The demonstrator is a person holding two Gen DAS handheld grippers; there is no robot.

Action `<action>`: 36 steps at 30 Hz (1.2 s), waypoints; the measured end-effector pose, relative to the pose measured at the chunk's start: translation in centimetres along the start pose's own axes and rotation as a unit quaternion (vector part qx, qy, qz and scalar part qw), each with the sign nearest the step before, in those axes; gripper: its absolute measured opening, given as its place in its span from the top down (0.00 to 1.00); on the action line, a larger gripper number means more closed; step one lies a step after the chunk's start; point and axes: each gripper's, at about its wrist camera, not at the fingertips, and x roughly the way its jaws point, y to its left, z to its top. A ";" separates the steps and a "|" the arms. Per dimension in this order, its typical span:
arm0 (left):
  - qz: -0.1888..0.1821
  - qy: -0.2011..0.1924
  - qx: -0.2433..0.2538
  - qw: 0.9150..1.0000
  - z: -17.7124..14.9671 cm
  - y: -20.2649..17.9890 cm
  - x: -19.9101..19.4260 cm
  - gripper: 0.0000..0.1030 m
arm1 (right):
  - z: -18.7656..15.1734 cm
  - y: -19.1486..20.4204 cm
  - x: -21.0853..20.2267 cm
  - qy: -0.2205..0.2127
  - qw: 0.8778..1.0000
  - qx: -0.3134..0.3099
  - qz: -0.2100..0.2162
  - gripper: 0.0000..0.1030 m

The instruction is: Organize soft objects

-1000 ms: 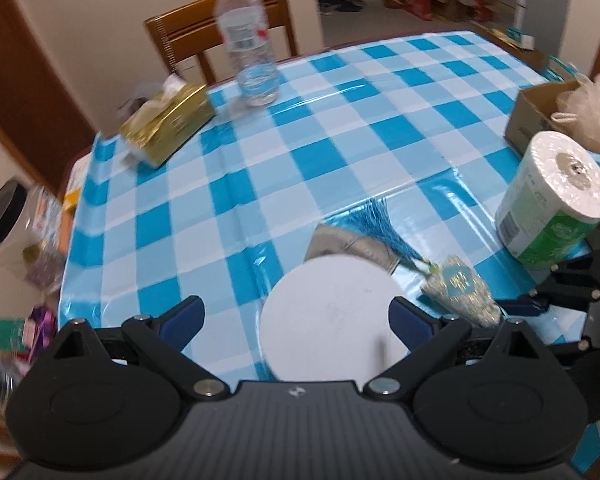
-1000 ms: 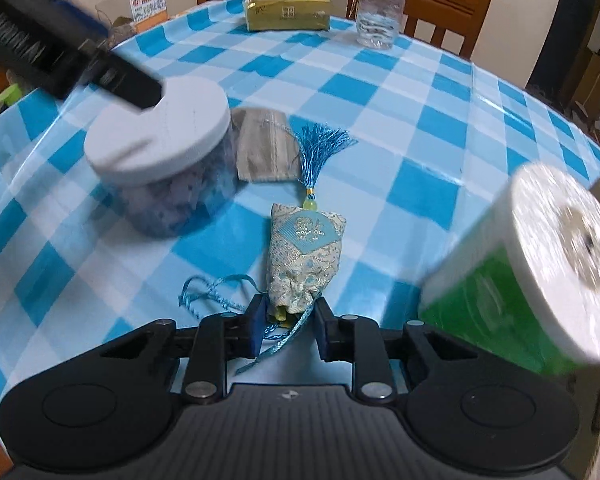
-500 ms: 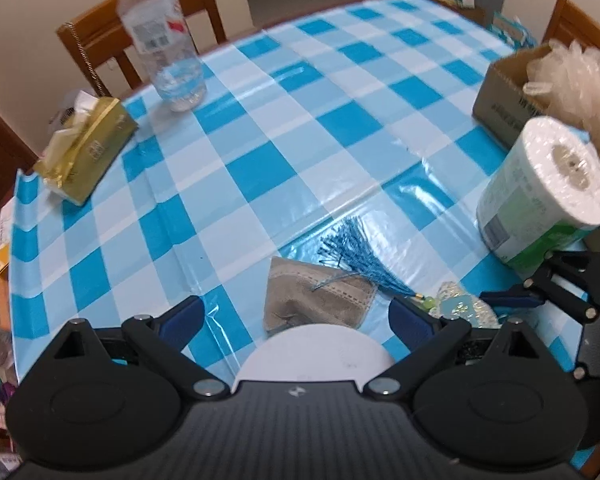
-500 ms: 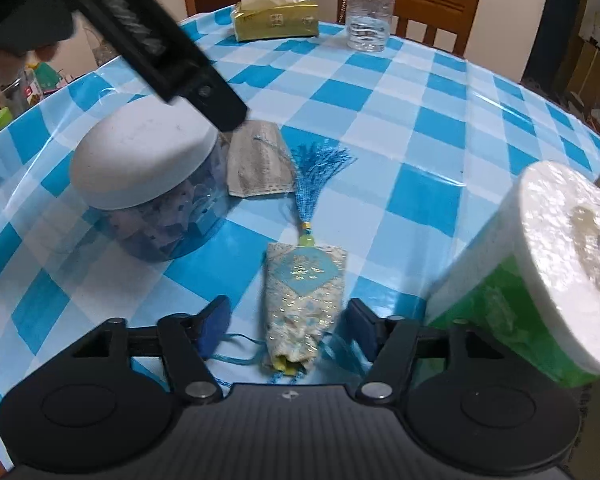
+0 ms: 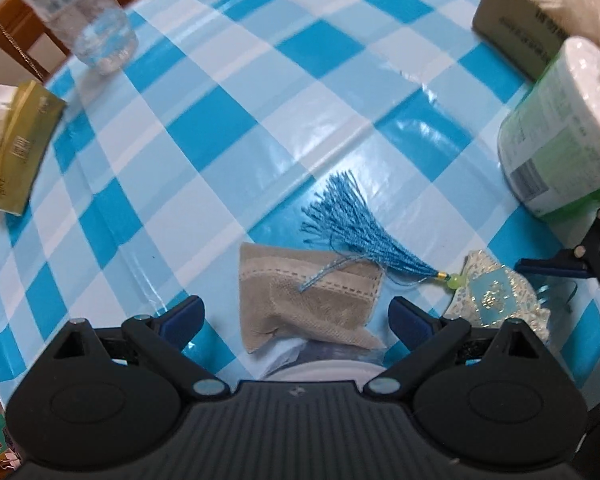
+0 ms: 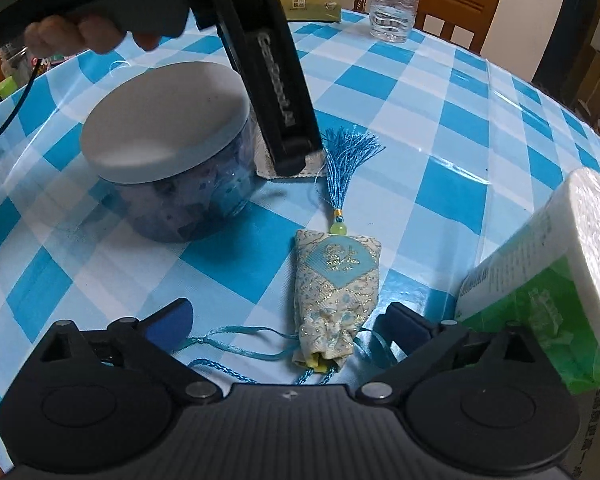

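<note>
grey cloth pouch lies flat on the checked table, just ahead of and between the wide jaws of the left gripper, long axis across them. right gripper is opening, with the blue sachet lying untouched between its jaws.

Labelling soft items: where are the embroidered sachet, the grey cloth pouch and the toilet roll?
embroidered sachet (image 6: 336,280), right wrist view, blue patch.
grey cloth pouch (image 5: 304,300), left wrist view, middle.
toilet roll (image 5: 556,136), left wrist view, green wrapper.
</note>
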 end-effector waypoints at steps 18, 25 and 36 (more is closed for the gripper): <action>-0.034 0.022 -0.005 0.999 0.5 0.7 2.0 0.21 | 0.3 -0.1 0.1 0.010 1.000 0.003 -0.002 0.00; -0.051 0.009 -0.010 0.999 -0.2 0.8 1.5 0.28 | 1.0 0.1 0.2 0.009 1.000 0.008 -0.008 0.03; -0.052 0.006 -0.013 0.999 -0.3 0.6 0.9 0.44 | 1.9 0.1 -0.4 -0.006 1.000 0.010 -0.022 0.55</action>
